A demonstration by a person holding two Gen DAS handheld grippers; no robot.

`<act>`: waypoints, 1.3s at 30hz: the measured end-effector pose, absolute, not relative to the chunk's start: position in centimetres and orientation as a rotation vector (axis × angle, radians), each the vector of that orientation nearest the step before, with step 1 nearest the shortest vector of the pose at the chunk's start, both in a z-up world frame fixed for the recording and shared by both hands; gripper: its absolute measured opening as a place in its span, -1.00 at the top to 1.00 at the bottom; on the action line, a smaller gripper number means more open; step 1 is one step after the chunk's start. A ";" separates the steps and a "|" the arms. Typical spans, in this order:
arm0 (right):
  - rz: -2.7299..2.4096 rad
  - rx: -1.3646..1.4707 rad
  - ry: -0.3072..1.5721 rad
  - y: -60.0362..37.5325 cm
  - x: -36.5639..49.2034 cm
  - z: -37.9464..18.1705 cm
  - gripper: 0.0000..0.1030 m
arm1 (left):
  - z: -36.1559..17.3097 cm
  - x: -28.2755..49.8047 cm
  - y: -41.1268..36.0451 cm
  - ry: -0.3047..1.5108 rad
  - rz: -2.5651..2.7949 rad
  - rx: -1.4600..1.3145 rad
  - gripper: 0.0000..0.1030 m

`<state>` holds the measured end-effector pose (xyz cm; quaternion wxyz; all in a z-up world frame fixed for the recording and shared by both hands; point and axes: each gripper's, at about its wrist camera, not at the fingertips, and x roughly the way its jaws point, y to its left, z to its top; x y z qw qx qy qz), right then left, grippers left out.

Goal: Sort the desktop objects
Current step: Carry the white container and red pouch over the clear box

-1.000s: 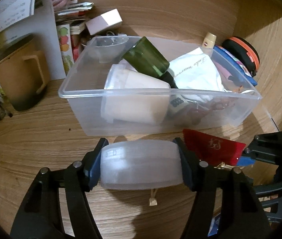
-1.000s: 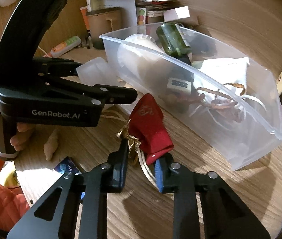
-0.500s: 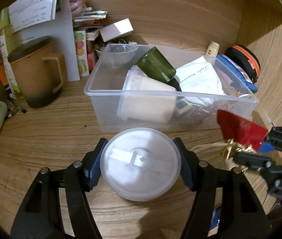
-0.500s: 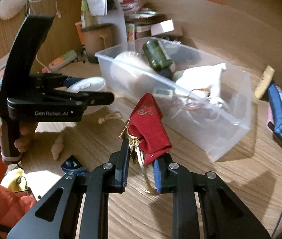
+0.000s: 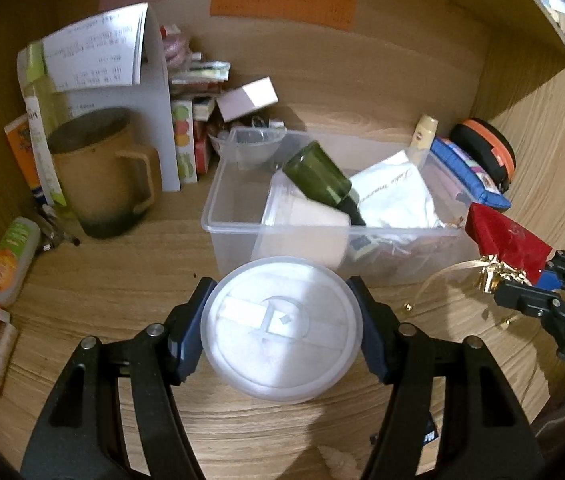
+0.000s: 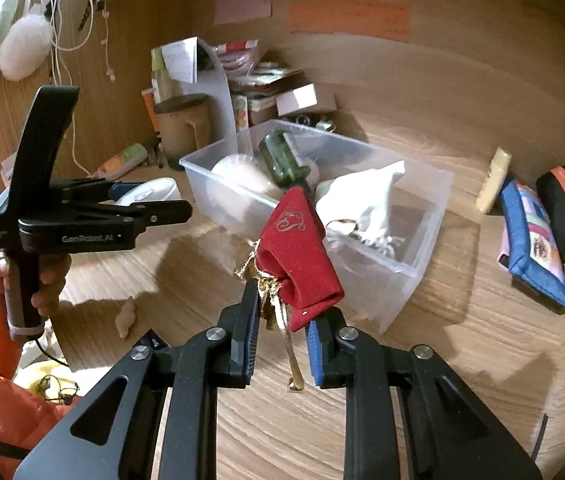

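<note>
The left gripper (image 5: 281,330) has its two fingers pressed on the sides of a round white lid (image 5: 281,328). The lid faces up and is held in the air above the wooden desk (image 5: 122,280). The right gripper (image 6: 282,350) has its fingers squeezed on the bottom of a small red pouch (image 6: 296,256). A gold string (image 6: 292,356) hangs down from the pouch between the fingers. The pouch is up off the desk too.

Just past the lid, at 12 o'clock in the left view, sits a clear plastic box (image 5: 234,240). Inside it lie a dark green bottle (image 5: 316,180) on its side, a white cup (image 5: 302,224) and a white cloth bag (image 5: 394,196). There may be a tangle of cords under the bag, but it is hard to see.

At 10 o'clock stands a big brown mug (image 5: 98,176). At 9 o'clock lies an orange and green tube (image 5: 10,260). At 2 o'clock, beside the box, sit a blue pencil case (image 5: 468,172) and a black and orange case (image 5: 486,152).
</note>
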<state>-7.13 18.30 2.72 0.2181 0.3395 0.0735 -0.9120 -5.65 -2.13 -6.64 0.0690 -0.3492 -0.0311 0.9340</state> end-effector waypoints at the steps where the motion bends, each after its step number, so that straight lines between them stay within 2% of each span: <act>1: -2.527 0.932 0.198 18.4 -7.1 2.9 0.64 | -6.5 -5.6 -2.1 -0.093 2.815 -1.044 -0.26; 15: -2.596 0.836 0.195 20.0 -7.3 6.1 0.64 | -3.1 -6.2 -2.3 -0.045 2.864 -0.940 -0.26; 39: -2.655 0.727 0.128 20.3 -12.0 8.3 0.63 | 0.2 -12.9 -2.7 -0.074 2.835 -0.927 -0.26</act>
